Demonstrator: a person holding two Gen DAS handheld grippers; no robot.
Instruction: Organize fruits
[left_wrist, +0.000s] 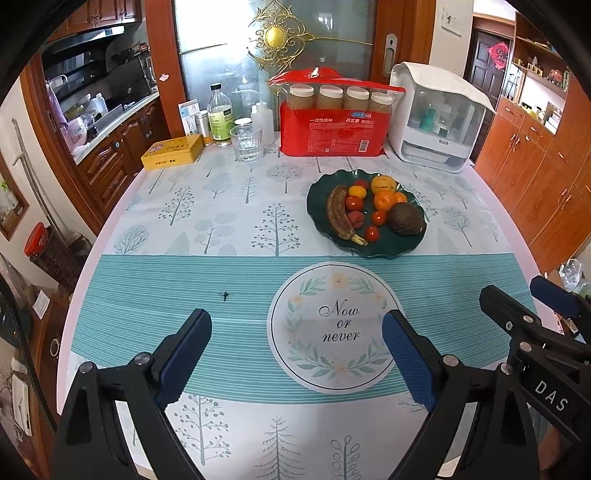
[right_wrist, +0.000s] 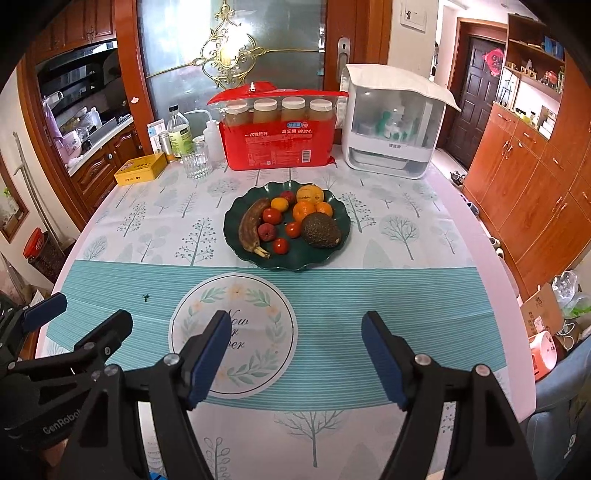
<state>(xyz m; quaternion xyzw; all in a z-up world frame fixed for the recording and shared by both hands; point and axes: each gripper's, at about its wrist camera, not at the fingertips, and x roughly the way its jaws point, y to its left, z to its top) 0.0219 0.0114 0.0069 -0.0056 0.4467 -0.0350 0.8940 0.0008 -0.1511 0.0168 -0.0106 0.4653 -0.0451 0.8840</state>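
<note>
Both the left tool (left_wrist: 297, 349) and right tool (right_wrist: 293, 350) hung apart and empty short of the green plate (right_wrist: 236, 218), where the fruits, seemingly all, lay gathered on the bench (right_wrist: 406, 295).

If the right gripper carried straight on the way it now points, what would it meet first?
Probably the striped tablecloth in front of the open right gripper; nothing stands between. The green fruit plate lies farther along, though depth is uncertain.

Fruit plate (right_wrist: 341, 236) mid-table w/ banana (right_wrist: 250, 229) left, avocado (right_wrist: 320, 230) right; cup pack (right_wrist: 279, 142) behind
</note>
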